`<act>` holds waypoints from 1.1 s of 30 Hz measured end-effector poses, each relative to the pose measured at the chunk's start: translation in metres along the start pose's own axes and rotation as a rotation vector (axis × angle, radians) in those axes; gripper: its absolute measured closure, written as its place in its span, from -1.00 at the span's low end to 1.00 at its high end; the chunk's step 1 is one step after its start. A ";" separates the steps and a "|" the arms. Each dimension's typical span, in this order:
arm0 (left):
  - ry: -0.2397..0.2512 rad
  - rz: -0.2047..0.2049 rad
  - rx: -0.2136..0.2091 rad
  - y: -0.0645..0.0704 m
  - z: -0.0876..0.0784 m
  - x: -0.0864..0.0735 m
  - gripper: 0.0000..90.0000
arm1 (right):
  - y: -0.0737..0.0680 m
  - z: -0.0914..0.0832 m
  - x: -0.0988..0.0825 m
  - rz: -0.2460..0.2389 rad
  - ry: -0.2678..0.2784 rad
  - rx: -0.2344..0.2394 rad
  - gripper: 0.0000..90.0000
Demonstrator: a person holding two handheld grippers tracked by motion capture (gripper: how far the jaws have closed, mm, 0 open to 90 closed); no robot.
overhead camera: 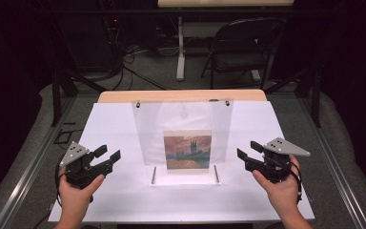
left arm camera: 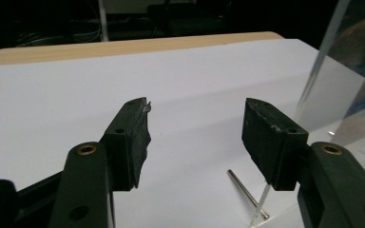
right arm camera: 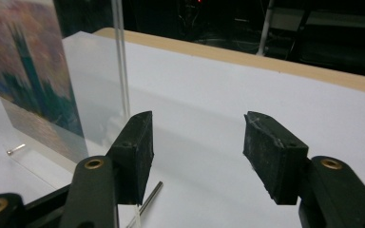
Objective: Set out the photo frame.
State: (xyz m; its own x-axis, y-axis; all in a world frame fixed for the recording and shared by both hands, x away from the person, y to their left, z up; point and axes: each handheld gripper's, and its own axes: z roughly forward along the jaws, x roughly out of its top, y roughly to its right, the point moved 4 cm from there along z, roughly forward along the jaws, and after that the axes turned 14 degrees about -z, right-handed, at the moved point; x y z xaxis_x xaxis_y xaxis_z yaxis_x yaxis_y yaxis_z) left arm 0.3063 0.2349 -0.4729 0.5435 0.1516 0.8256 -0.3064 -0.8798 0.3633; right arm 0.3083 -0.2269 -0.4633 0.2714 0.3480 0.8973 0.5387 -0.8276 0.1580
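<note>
High view alone shows the whole acrylic frame [overhead camera: 182,138] between both empty, open claws [overhead camera: 108,153] [overhead camera: 249,149].

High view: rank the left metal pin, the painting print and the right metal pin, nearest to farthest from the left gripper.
From the left gripper:
1. Left metal pin, at the clear stand's left foot.
2. Painting print, centred in the stand.
3. Right metal pin, at the stand's right foot.

Upright clear picture stand [overhead camera: 182,125], mid-table
</note>
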 end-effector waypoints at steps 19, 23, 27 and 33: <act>-0.238 -0.035 0.107 -0.022 0.045 -0.058 -0.03 | -0.005 0.027 -0.064 0.021 -0.179 0.004 -0.05; -0.248 -0.009 0.104 -0.021 0.051 -0.065 -0.03 | -0.006 0.033 -0.075 0.022 -0.186 0.004 -0.05; -0.251 0.002 0.104 -0.021 0.053 -0.068 -0.03 | -0.008 0.038 -0.081 0.021 -0.197 0.014 -0.05; -0.252 0.032 0.070 -0.018 0.055 -0.075 -0.04 | -0.019 0.042 -0.083 -0.006 -0.196 0.047 -0.05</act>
State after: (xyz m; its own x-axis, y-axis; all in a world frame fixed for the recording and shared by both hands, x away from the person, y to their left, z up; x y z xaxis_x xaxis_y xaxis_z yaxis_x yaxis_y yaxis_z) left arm 0.3142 0.2148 -0.5656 0.7147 0.0142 0.6993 -0.2762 -0.9128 0.3008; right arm 0.3095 -0.2215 -0.5580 0.4155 0.4358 0.7984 0.5761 -0.8053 0.1398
